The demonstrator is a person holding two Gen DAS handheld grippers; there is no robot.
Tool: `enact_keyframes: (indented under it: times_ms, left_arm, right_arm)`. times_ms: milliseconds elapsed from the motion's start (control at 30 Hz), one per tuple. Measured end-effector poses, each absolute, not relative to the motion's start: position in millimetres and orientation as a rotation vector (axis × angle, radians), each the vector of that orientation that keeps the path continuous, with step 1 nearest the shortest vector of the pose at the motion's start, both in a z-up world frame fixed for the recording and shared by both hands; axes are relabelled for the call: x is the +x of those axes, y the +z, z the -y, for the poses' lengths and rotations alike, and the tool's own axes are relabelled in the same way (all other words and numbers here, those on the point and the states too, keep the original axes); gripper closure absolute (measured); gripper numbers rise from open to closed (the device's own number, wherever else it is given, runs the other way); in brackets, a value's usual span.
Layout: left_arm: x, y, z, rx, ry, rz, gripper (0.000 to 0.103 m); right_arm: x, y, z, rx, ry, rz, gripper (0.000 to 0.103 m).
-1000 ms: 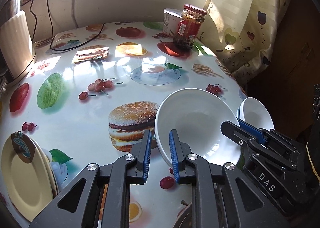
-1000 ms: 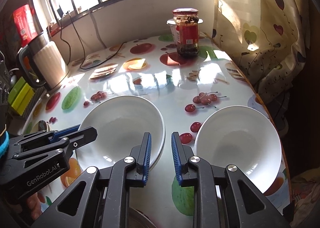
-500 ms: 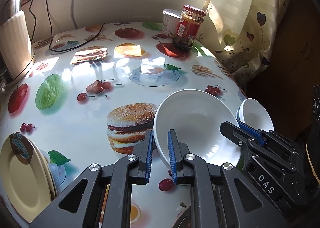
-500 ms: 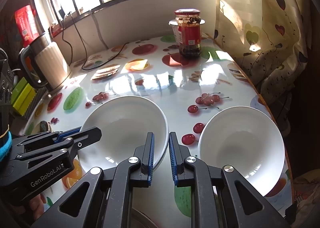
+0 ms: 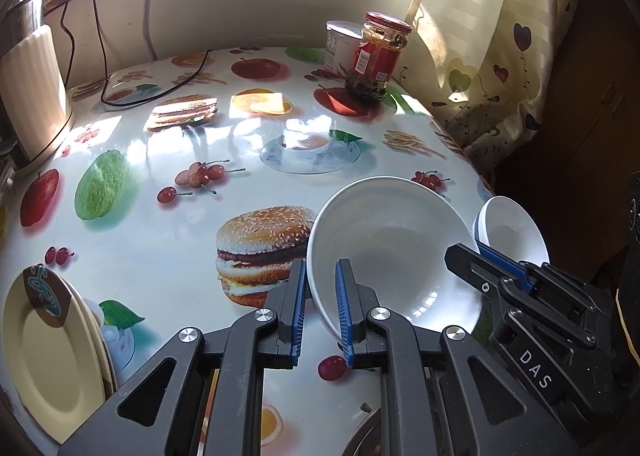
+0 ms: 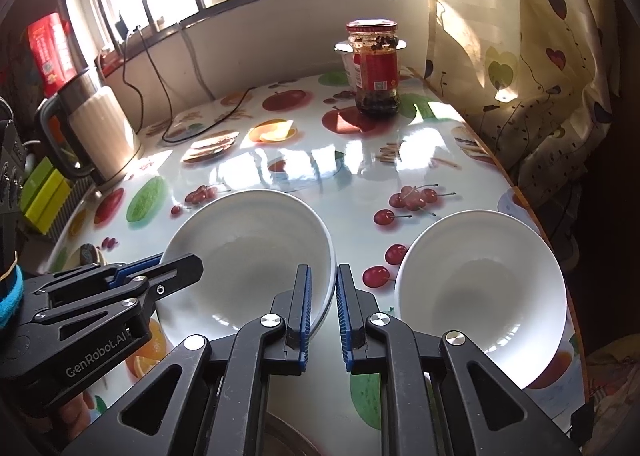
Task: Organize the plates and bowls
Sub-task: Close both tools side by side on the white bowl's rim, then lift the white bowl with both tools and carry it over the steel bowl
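A white bowl (image 5: 394, 244) (image 6: 252, 256) is tilted above the fruit-print table. My left gripper (image 5: 320, 296) is shut on its left rim; it shows from the side in the right wrist view (image 6: 160, 276). My right gripper (image 6: 322, 296) is shut on the bowl's right rim; it shows in the left wrist view (image 5: 476, 260). A second white bowl (image 6: 480, 292) (image 5: 512, 232) sits at the table's right edge. Stacked yellow plates (image 5: 48, 352) lie at the near left edge.
A red-labelled jar (image 6: 376, 68) and a white tub (image 5: 340, 44) stand at the far right. A kettle (image 6: 100, 136) with a black cable (image 5: 120, 96) stands at the far left. A curtain (image 6: 520, 56) hangs to the right. A metal rim (image 5: 368, 432) shows below my grippers.
Both grippers have closed from a wider gap onto the bowl's rim, and the bowl has tipped up slightly. The second bowl and plates have not moved.
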State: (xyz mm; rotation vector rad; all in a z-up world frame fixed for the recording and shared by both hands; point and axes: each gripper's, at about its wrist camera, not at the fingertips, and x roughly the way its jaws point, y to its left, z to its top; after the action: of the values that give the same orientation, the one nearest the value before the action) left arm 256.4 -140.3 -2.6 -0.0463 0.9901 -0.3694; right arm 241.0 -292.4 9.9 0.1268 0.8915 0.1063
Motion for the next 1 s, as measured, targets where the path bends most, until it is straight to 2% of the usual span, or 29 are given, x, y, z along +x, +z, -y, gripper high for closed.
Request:
enact_keyframes:
  times_ms: [1000]
  left_arm:
    - [208,36,132,-0.054,-0.400,-0.913,0.088]
  right_arm:
    - [187,51,291,0.169,0.111,-0.799,0.090]
